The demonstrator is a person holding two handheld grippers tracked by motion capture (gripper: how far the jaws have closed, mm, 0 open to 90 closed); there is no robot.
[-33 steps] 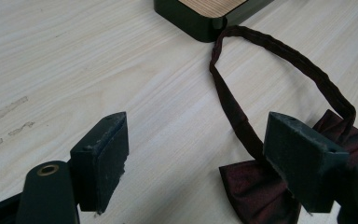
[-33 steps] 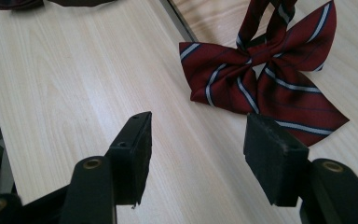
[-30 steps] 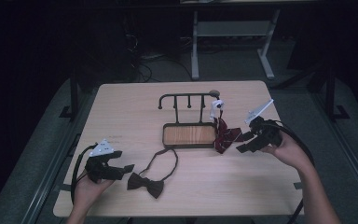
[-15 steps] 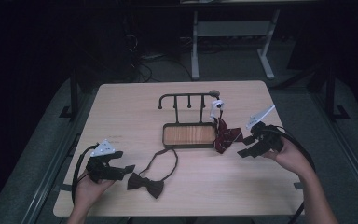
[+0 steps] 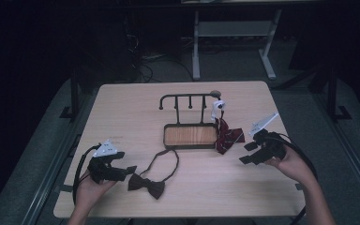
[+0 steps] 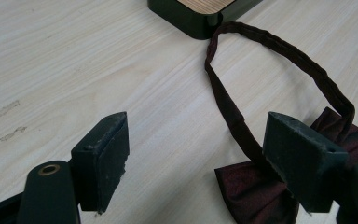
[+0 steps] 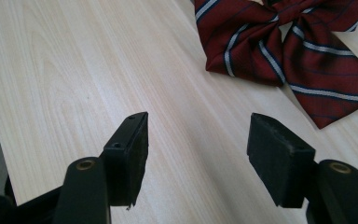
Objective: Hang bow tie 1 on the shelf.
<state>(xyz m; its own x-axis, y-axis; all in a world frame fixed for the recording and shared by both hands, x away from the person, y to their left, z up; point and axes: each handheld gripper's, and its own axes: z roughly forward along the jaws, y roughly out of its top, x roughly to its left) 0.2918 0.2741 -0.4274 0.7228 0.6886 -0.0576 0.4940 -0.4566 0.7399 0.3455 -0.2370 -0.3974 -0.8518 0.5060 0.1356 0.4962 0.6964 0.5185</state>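
High view: pale wooden table (image 5: 122, 108). At its middle, a black metal rack with hooks over a wood-inlaid base tray (image 5: 190, 135). A dark maroon bow tie with looped neck strap (image 5: 146, 184) lies flat on the near left part of the table, just right of the left gripper (image 5: 126, 170), which a hand holds low over the table. A red striped bow tie (image 5: 226, 137) hangs at the rack's right end and spills onto the table beside the tray; the right gripper (image 5: 247, 153) sits near it, apart.

Left gripper view: jaws wide apart, nothing between them; the maroon bow tie (image 6: 256, 191) lies partly behind the right-hand jaw, its strap looping up to the tray corner (image 6: 196, 18).

Right gripper view: jaws wide apart over bare table; the striped bow tie (image 7: 284, 42) lies ahead, untouched.
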